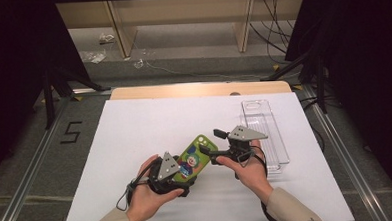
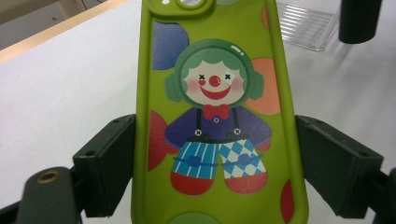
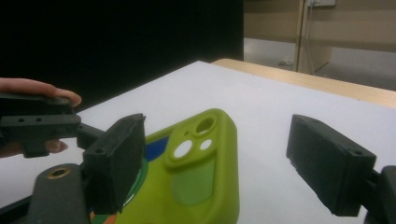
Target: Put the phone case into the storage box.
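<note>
1. Green phone case (image 1: 193,158): held above the near middle of the white table (image 1: 150,132), printed back upward and camera cut-out toward the far side; this likely keeps its far end free for the other tool

2. Left gripper (image 1: 179,177): clamped on the case's near end. In the left gripper view its two jaws press the long edges of the case (image 2: 215,116) from either side, gripping across the width, where the soft shell is probably easiest to steady

3. Left hand (image 1: 147,192): wraps the gripper body from the near side, holding the case roughly level and clear of the table

4. Right gripper (image 1: 210,144): at the case's far right corner, jaws apart and pressing on nothing. In the right gripper view the camera end of the case (image 3: 201,158) lies between the spread jaws, just beside the left jaw and well apart from the right one. The approach from the side suggests a second hold is being prepared

5. Right hand (image 1: 246,171): carries its gripper in from the right

6. Clear plastic tray (image 1: 265,132): on the table's right, just beyond the right gripper; apparently empty, perhaps where the case is meant to go
</note>
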`<state>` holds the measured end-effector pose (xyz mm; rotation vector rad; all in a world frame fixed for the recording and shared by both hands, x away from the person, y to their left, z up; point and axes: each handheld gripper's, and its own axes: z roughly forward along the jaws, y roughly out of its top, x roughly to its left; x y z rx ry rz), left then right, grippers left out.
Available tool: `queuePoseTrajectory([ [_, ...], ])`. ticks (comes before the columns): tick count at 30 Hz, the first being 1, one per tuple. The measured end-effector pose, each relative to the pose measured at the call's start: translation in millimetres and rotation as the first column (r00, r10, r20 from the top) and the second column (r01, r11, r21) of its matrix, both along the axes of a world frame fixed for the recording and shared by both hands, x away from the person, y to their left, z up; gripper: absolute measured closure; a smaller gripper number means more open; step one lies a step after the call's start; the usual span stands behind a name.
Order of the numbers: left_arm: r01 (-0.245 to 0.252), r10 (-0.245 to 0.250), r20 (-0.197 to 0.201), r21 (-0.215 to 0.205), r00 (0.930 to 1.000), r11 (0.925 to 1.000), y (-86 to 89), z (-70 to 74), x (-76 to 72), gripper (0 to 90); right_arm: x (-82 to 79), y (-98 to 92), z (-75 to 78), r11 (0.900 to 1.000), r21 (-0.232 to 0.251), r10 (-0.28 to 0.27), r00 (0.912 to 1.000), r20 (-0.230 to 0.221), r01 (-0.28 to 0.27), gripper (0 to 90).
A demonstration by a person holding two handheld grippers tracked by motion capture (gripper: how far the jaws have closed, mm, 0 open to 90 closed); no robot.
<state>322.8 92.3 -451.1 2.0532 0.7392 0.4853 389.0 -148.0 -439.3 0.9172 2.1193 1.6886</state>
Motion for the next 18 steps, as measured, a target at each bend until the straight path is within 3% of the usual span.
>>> queuePoseTrajectory([
  [18, 0.014, -0.014, 0.006, -0.003, 0.9999, 0.9999, -6.5, -1.5, -2.9, 16.1, 10.0, 6.6, -3.6, 1.000, 0.009, -0.005, 0.9983, -0.057, 0.006, 40.5],
])
